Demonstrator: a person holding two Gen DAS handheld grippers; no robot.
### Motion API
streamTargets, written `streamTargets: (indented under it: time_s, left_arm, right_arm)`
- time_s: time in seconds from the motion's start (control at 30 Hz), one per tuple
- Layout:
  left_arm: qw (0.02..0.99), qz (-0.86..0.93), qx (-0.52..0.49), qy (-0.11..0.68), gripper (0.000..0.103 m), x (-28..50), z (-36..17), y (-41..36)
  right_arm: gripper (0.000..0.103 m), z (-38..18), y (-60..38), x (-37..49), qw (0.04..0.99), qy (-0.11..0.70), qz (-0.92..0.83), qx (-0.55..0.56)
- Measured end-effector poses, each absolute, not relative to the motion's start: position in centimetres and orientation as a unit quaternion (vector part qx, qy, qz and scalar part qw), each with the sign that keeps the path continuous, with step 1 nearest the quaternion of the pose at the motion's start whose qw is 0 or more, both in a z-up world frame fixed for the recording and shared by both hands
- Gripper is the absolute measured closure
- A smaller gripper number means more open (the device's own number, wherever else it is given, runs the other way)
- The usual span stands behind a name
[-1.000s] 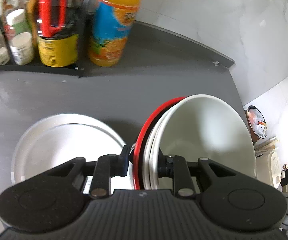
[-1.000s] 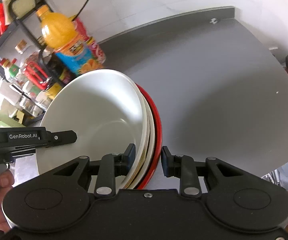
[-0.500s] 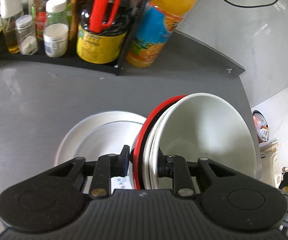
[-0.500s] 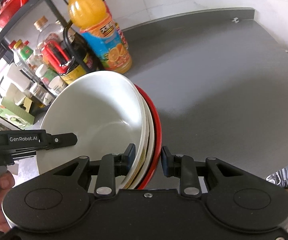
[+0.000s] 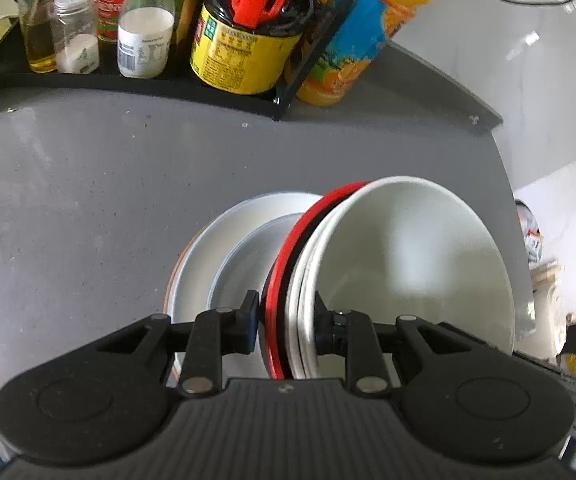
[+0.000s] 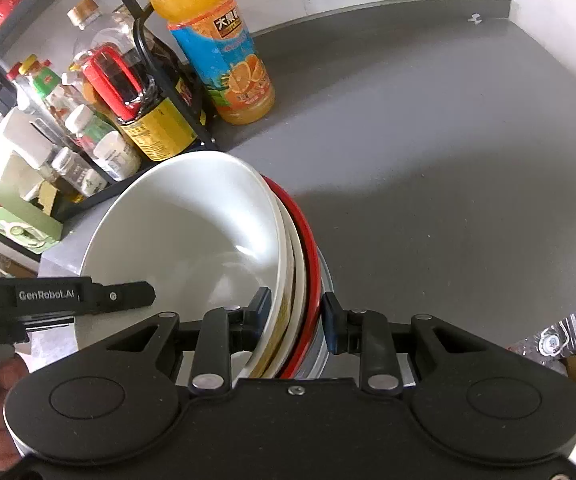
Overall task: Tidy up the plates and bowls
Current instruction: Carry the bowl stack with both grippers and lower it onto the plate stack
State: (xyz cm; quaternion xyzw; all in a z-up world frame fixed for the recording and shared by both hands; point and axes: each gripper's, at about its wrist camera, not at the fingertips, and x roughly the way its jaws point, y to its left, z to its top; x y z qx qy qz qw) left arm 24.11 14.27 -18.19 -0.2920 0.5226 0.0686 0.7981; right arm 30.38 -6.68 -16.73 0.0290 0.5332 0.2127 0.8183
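Bowl stack point(image 5: 403, 264) now directly over plate point(image 5: 224, 240).

Home kitchen, grey countertop point(image 6: 427, 160), condiment rack point(image 5: 128, 80), juice bottle point(image 6: 224, 60)

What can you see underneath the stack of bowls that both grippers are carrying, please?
A white plate on the grey counter lies below the stack of bowls. The stack covers the plate's right part, so anything there stays hidden.
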Motion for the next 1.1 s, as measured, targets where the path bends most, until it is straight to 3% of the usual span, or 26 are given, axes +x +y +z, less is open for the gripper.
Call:
streamTargets:
  time_s: [0.6, 0.7, 0.77, 0.9, 0.97, 1.1]
  left_arm:
    - [0.801, 0.057, -0.287, 0.522, 0.078, 24.6, -19.1, 16.0]
    - [0.807, 0.056, -0.284, 0.515, 0.069, 24.5, -18.7, 15.8]
    - [0.806, 0.064, -0.287, 0.513, 0.057, 24.4, -18.3, 15.7]
    - [0.817, 0.082, -0.278, 0.498, 0.030, 23.7, -16.8, 15.3]
    - [0.824, 0.091, -0.269, 0.491, 0.026, 23.1, -15.9, 14.8]
    - [0.840, 0.099, -0.254, 0.470, 0.021, 21.3, -14.0, 13.3]
  right_arm:
    - [0.074, -18.0, -5.1, 30.0, 0.824, 0.532, 0.192, 0.042]
    - [0.070, -17.7, -5.5, 30.0, 0.825, 0.528, 0.195, 0.058]
    - [0.059, -17.0, -5.7, 29.7, 0.828, 0.521, 0.200, 0.056]
    - [0.050, -15.2, -6.7, 28.8, 0.838, 0.501, 0.210, 0.055]
    - [0.039, -14.2, -7.8, 28.0, 0.845, 0.489, 0.207, 0.060]
    - [0.028, -12.5, -10.2, 26.2, 0.863, 0.463, 0.195, 0.060]
